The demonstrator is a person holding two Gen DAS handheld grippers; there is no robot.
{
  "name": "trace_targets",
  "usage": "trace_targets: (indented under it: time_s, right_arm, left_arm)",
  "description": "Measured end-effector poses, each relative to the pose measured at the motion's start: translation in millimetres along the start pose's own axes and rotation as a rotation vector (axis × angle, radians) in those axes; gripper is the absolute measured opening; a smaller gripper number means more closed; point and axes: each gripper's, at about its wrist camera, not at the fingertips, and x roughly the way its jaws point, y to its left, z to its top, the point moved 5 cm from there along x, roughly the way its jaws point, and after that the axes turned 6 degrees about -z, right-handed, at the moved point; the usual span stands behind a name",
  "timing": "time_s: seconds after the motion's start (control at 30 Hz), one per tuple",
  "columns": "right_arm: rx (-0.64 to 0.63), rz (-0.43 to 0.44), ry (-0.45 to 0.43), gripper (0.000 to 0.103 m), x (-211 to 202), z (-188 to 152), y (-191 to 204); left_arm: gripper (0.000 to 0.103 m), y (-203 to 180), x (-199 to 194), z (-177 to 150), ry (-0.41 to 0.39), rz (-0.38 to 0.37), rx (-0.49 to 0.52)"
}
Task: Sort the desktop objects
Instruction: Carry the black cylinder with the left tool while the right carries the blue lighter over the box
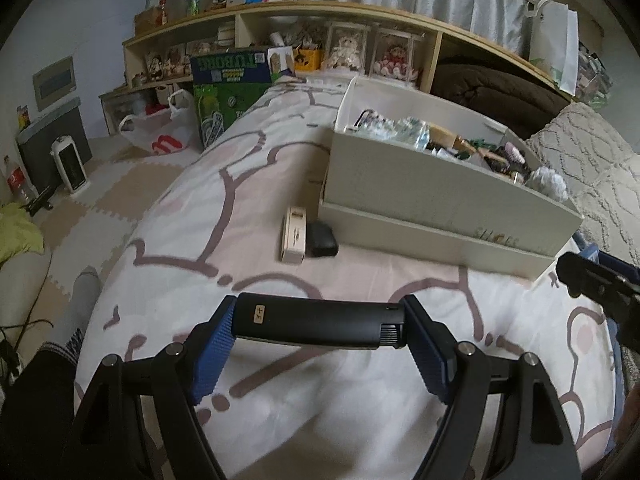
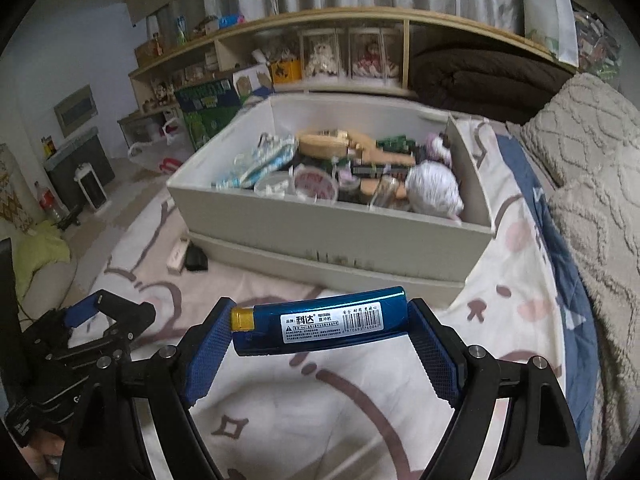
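My left gripper (image 1: 318, 326) is shut on a black lighter (image 1: 316, 326), held crosswise by its ends above the bedsheet. My right gripper (image 2: 320, 326) is shut on a blue lighter (image 2: 320, 326) with a gold cap and a white label, held the same way. A white box (image 2: 320, 220) full of small items stands ahead on the bed; it also shows in the left wrist view (image 1: 440, 196). A small beige box (image 1: 294, 236) and a small black case (image 1: 322, 238) lie side by side on the sheet by the box's front left corner.
The left gripper shows at lower left in the right wrist view (image 2: 104, 320). A grey textured blanket (image 2: 592, 184) lies to the right. A wooden shelf (image 2: 360, 52) with dolls runs behind. A green carton (image 1: 228, 92) and a plastic bag (image 1: 160, 132) stand on the floor to the left.
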Motion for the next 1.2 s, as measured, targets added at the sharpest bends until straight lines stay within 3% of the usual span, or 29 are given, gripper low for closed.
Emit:
trace_targets:
  time_s: [0.6,1.2]
  right_arm:
    - [0.034,-0.001,-0.102,0.086,-4.9,54.4,-23.8]
    - [0.111,0.019,-0.036,0.086,51.1,102.5,-65.3]
  left_arm:
    - [0.080,-15.9,1.2,57.2,-0.069,-0.010,0.051]
    - [0.080,-58.1,35.5,111.0,-0.081,-0.066,0.114]
